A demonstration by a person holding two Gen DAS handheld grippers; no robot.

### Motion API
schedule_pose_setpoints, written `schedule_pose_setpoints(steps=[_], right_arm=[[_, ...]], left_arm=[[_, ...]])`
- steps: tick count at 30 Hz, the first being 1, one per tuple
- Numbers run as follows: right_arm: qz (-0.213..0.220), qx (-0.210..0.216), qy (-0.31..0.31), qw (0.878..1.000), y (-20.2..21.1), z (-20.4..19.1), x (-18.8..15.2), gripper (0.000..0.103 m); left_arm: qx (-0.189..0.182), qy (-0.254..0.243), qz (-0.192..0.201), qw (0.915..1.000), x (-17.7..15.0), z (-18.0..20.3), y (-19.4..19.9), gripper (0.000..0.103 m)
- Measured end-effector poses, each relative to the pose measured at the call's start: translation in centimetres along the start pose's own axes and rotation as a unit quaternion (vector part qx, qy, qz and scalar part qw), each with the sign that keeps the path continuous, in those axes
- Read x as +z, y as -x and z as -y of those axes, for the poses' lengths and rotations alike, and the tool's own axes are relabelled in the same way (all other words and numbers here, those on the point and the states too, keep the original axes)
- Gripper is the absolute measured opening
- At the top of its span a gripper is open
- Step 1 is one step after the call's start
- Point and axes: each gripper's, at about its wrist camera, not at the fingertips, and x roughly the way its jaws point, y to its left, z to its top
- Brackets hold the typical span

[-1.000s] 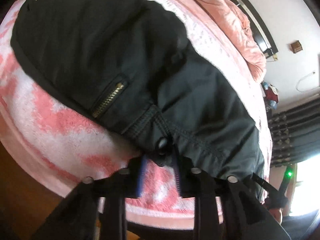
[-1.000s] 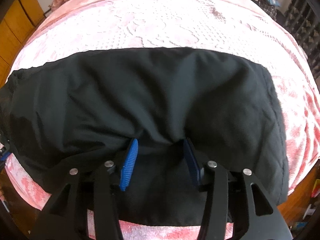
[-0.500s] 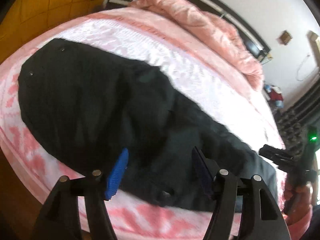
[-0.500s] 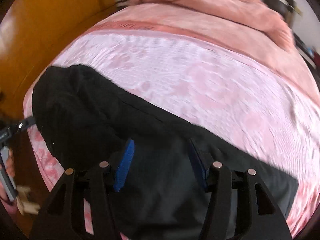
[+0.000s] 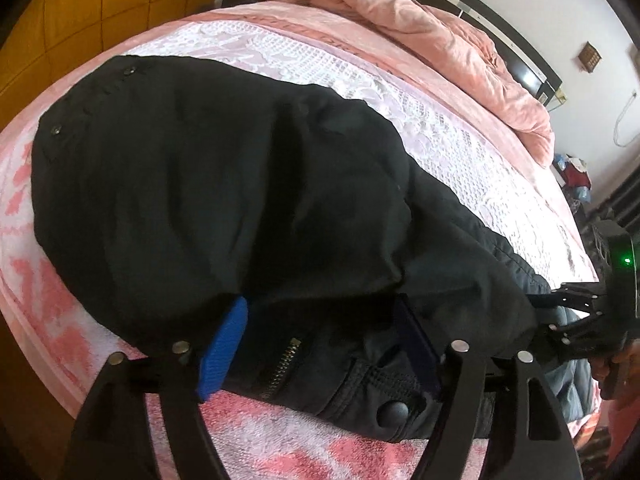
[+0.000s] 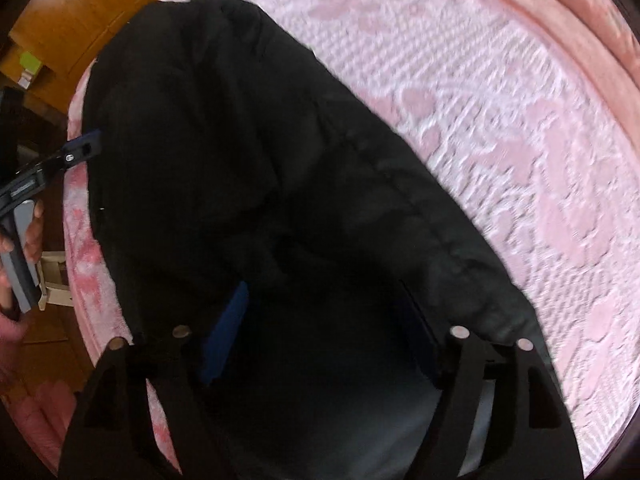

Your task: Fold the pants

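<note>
Black pants (image 5: 224,184) hide much bedspread (image 5: 460,148); left gripper (image 5: 320,344) and right gripper (image 6: 320,336) gape, empty.

A bedroom — bed (image 5: 420,128); rumpled pink quilt (image 5: 420,36); wooden wardrobe (image 5: 80,20).

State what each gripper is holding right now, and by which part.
Nothing. The left gripper and right gripper are both open over the black pants, gripping no fabric.

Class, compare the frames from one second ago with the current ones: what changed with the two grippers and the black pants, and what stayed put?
The left hand-held gripper let go of the waistband; it is now open. The right hand-held gripper stayed open and swung left along the pants, which remain folded on the pink bedspread.
</note>
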Motion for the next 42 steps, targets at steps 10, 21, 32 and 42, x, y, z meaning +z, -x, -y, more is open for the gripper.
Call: schedule_pose_setpoints(steps=[10, 21, 32, 42], right_arm=[[0.209, -0.071, -0.029, 0.975, 7.0, -0.6, -2.9, 0.007], [0.181, -0.029, -0.076, 0.980, 5.2, 0.8, -0.6, 0.035], [0.097, 0.038, 0.012, 0.995, -0.9, -4.0, 11.4, 0.071], [0.064, -0.019, 0.059, 0.996, -2.8, -5.8, 12.7, 0.002]], left_arm=[[-0.003, 0.017, 0.028, 0.9995, -0.7, 0.1, 0.3, 0.079], [0.016, -0.007, 0.029, 0.9994, 0.1, 0.5, 1.4, 0.087], [0.125, 0.006, 0.057, 0.9906, 3.5, -4.5, 1.2, 0.088], [0.121, 0.027, 0.061, 0.9904, 3.3, -6.4, -1.1, 0.098]])
